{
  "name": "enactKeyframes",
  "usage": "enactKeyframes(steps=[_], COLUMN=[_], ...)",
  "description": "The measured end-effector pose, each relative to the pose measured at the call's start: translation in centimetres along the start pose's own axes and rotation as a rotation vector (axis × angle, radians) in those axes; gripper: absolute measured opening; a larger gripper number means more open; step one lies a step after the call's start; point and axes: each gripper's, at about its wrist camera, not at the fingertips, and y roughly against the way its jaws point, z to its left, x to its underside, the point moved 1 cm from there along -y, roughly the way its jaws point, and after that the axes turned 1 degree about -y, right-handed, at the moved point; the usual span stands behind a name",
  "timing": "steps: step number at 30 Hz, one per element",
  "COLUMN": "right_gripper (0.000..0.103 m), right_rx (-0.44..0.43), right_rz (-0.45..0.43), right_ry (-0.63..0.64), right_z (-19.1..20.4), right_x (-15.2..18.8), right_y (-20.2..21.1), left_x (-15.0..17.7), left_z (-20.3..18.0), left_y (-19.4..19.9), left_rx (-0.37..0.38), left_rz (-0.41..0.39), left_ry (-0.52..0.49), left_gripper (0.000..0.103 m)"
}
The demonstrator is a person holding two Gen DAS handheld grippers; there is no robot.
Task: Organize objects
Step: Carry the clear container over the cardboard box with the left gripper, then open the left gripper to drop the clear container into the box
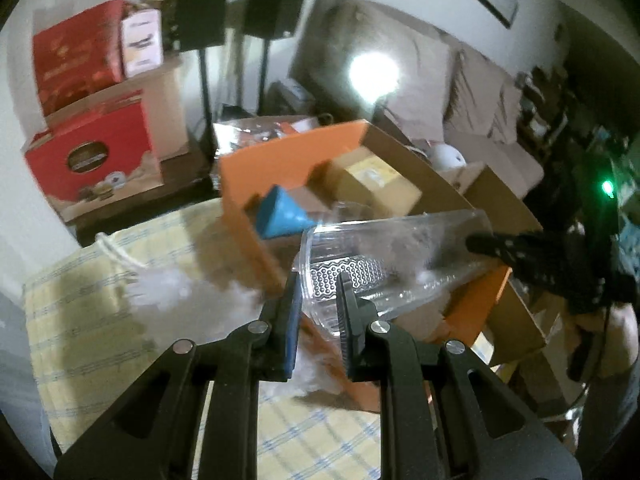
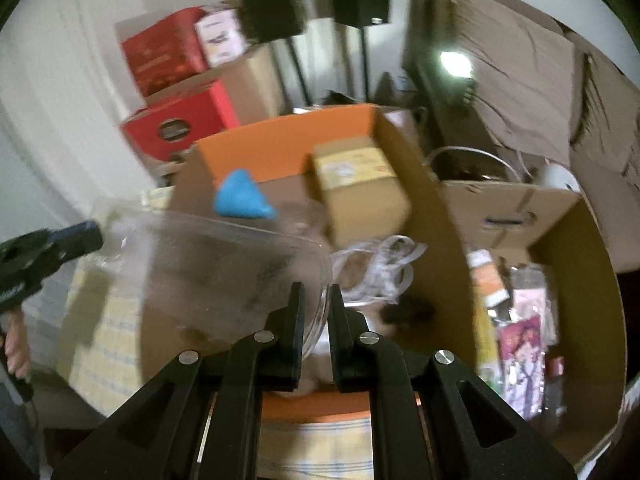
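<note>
Together, left claw [image 1: 318, 296] and right claw [image 2: 316, 304] clamp clear tray [image 1: 400, 252] edges.

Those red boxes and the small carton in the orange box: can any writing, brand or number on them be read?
None can be read.
Red boxes: a dark oval logo and pale print, too blurred.
White box on the stack: dark marks, blurred.
Tan carton in the orange box: a pale label, unreadable.
Coloured packets in the brown box beside it: print too smeared.

Dim, motion-blurred views; a lamp [image 1: 374, 72] flares white, fisheye edges curve dark
</note>
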Motion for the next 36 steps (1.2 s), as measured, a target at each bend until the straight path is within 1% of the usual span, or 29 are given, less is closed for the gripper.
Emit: enactKeyframes(steps=[5, 9, 15, 21, 27, 28, 29, 30, 31, 33, 35, 36], right_gripper=[0.010, 0.010, 0.011, 0.013, 0.019, 0.022, 0.027, 0.030, 0.034, 0.040, 0.046, 0.050], right_rx=[0.046, 0.073, 0.110, 0.133, 0.133, 0.134, 0.135, 0.137, 0.138, 0.139, 0.131, 0.130], right_rz=[0.024, 0.041, 0.063, 0.078, 0.096, 0.096, 0.094, 0.092, 0.090, 0.077, 0.057, 0.044], right_ry=[-0.038, -0.041, -0.003, 0.011, 0.031, 0.036, 0.041, 0.043, 0.046, 0.044, 0.031, 0.026], right_z=[-3.0, -4.4, -4.5, -4.9, -4.7, -4.6, -4.5, -4.3, -4.2, -4.0, -4.0, -4.0], right_x=[0.3, 0.8, 1.1, 1.0, 1.0, 1.1, 1.1, 1.1, 1.1, 1.0, 0.8, 0.7], right_y=[-0.9, -1.5, -2.8, -3.7, -4.1, -4.1, -4.0, -3.9, -3.8, -3.4, -2.6, -2.1], left_x=[-0.1, -0.2, -0.6, -0.5, -0.5, -0.5, -0.5, -0.5, -0.5, -0.6, -0.7, -0.8], left_z=[-2.1, -2.6, -2.2, -2.3, -1.9, -1.9, -1.7, -1.6, -1.4, -0.9, -0.5, -0.2], left_y=[-2.4, -3.6, -5.0, -6.4, -7.1, -7.1, -6.9, -6.7, -6.3, -5.3, -4.6, -4.1], left_rx=[0.011, 0.009, 0.008, 0.007, 0.005, 0.001, 0.000, 0.004, 0.013, 0.029, 0.034, 0.035], left_rz=[0.048, 0.076, 0.106, 0.132, 0.144, 0.142, 0.140, 0.134, 0.122, 0.096, 0.085, 0.078], left_ry=[-0.028, -0.036, -0.009, -0.009, 0.000, 0.001, 0.007, 0.015, 0.024, 0.041, 0.050, 0.058], left_gripper=[0.015, 0.015, 0.015, 0.015, 0.015, 0.018, 0.027, 0.034, 0.048, 0.058, 0.059, 0.063])
